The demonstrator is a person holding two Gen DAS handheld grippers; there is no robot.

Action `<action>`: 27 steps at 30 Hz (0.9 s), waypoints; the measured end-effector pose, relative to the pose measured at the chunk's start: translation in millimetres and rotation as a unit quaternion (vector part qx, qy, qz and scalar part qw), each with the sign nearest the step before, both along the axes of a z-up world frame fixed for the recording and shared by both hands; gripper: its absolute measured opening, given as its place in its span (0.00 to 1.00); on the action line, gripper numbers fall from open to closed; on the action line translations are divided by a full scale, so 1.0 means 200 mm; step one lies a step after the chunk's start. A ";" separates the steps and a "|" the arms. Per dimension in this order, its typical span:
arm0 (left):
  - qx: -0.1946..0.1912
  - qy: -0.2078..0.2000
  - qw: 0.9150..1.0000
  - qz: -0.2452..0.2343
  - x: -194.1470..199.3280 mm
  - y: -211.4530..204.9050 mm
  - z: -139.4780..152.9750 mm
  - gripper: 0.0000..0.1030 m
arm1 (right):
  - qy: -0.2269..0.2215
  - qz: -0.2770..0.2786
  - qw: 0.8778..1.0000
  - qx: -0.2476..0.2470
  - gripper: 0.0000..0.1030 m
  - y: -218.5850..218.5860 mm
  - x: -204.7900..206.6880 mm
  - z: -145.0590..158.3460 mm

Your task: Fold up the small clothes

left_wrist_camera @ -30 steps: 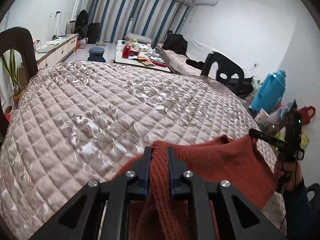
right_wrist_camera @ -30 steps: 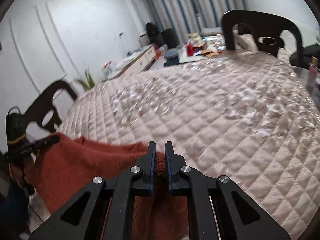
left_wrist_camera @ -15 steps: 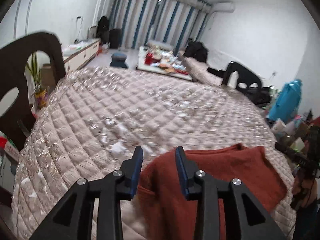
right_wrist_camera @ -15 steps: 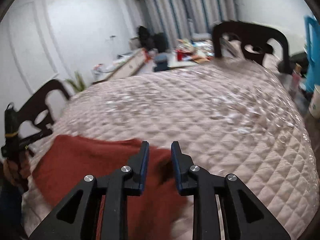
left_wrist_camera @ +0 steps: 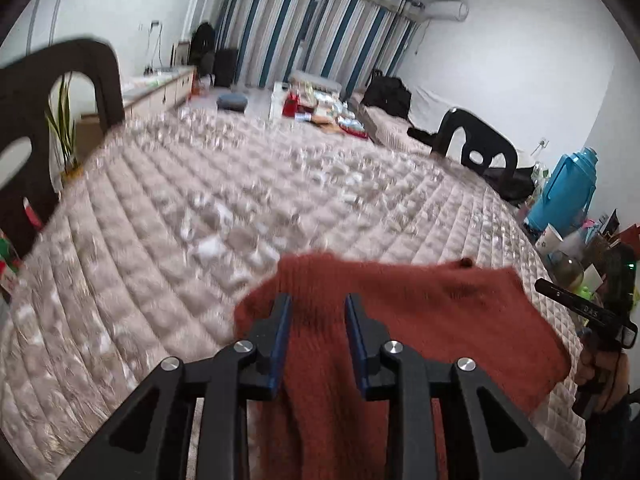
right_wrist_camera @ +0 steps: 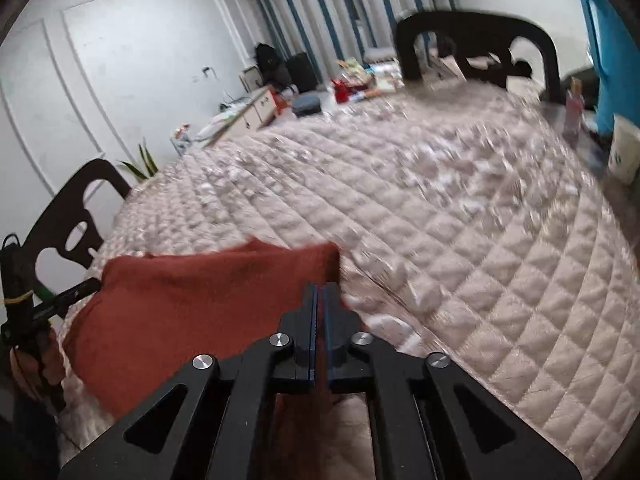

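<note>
A rust-red knit garment [left_wrist_camera: 420, 320] lies spread on the quilted beige cover [left_wrist_camera: 160, 240], near its front edge. My left gripper [left_wrist_camera: 316, 312] sits low over the garment's left part. Its jaws are apart and closing, with knit cloth between them, and the pads do not visibly press it. In the right wrist view, my right gripper [right_wrist_camera: 320, 292] is shut, its tips at the right corner of the garment [right_wrist_camera: 192, 300]. I cannot tell if any cloth is caught there. Each view shows the other gripper [left_wrist_camera: 548, 288] [right_wrist_camera: 90, 286] at the garment's far side.
Dark chairs stand around the cover: one on the left [left_wrist_camera: 60, 92], one at the back right [left_wrist_camera: 480, 148], and one ahead in the right wrist view [right_wrist_camera: 476, 36]. A blue jug [left_wrist_camera: 568, 188] and cups [right_wrist_camera: 624, 152] crowd the right edge.
Both grippers were shut on the garment's thick knit edge, then opened and let it drop flat. The right has since shut and the left has narrowed a little. Both views have shifted sideways.
</note>
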State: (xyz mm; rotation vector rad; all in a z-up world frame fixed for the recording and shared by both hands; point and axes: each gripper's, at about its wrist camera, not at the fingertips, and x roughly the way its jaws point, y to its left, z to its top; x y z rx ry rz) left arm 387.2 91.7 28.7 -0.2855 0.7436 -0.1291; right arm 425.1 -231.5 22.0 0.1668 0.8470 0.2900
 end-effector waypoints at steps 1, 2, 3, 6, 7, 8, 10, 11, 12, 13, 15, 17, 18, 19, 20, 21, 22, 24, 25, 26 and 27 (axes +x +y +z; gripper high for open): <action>-0.001 -0.006 1.000 -0.004 0.01 -0.02 0.03 0.30 | -0.011 0.010 1.000 -0.002 0.02 0.04 0.00 0.03; 0.004 -0.010 1.000 -0.006 0.03 -0.06 0.04 0.31 | -0.014 0.015 1.000 -0.003 0.03 0.08 0.02 0.04; 0.014 -0.011 1.000 -0.008 0.05 -0.09 0.05 0.31 | -0.012 0.022 1.000 -0.004 0.03 0.12 0.05 0.03; 0.050 0.005 0.999 -0.005 0.14 -0.14 0.00 0.32 | 0.008 0.035 0.999 -0.031 0.03 0.22 0.13 -0.04; 0.053 0.023 0.998 0.002 0.17 -0.13 -0.05 0.32 | 0.020 0.030 0.998 -0.046 0.03 0.23 0.16 -0.08; 0.049 0.047 0.998 0.010 0.20 -0.11 -0.11 0.32 | 0.033 0.016 0.997 -0.062 0.03 0.21 0.21 -0.13; 0.029 0.029 0.999 0.016 0.18 -0.06 -0.16 0.32 | 0.046 -0.002 0.998 -0.033 0.02 0.12 0.25 -0.20; 0.018 0.031 0.999 0.016 0.17 -0.04 -0.16 0.32 | 0.047 -0.006 0.999 -0.015 0.02 0.08 0.25 -0.20; 0.016 0.031 0.999 0.016 0.16 -0.04 -0.16 0.32 | 0.047 -0.010 0.999 -0.008 0.02 0.06 0.23 -0.20; 0.018 0.029 0.999 0.013 0.15 -0.04 -0.16 0.32 | 0.041 -0.010 0.999 -0.017 0.02 0.07 0.22 -0.19; 0.021 0.030 0.999 0.014 0.13 -0.03 -0.14 0.32 | 0.030 -0.009 0.998 -0.048 0.02 0.09 0.16 -0.15; 0.026 0.018 0.999 0.015 0.06 -0.03 -0.10 0.32 | 0.011 -0.010 0.998 -0.060 0.02 0.11 0.08 -0.08; 0.033 0.009 0.999 0.014 0.02 -0.04 -0.07 0.32 | -0.010 -0.007 0.998 -0.070 0.02 0.13 0.01 -0.03; 0.040 0.000 0.999 0.011 -0.04 -0.05 -0.04 0.32 | -0.022 -0.006 0.997 -0.073 0.02 0.13 -0.03 0.00; 0.040 -0.007 0.999 0.006 -0.07 -0.06 -0.02 0.33 | -0.037 -0.007 0.996 -0.077 0.03 0.14 -0.09 0.04; 0.041 -0.013 0.999 0.001 -0.12 -0.07 0.00 0.33 | -0.047 -0.002 0.996 -0.074 0.03 0.16 -0.17 0.07; 0.043 -0.019 0.999 -0.004 -0.16 -0.08 0.02 0.33 | -0.049 0.005 0.996 -0.070 0.04 0.17 -0.19 0.08; 0.046 -0.030 0.998 -0.018 -0.25 -0.11 0.02 0.39 | -0.047 0.026 0.997 -0.061 0.04 0.21 -0.29 0.08; 0.045 -0.026 0.998 -0.023 -0.28 -0.12 0.00 0.40 | -0.040 0.037 0.996 -0.067 0.04 0.23 -0.34 0.06; 0.041 -0.012 0.999 -0.029 -0.29 -0.12 -0.03 0.40 | -0.034 0.040 0.996 -0.073 0.04 0.24 -0.36 0.04; 0.035 0.005 0.999 -0.032 -0.29 -0.12 -0.07 0.40 | -0.018 0.043 0.995 -0.087 0.04 0.24 -0.39 -0.01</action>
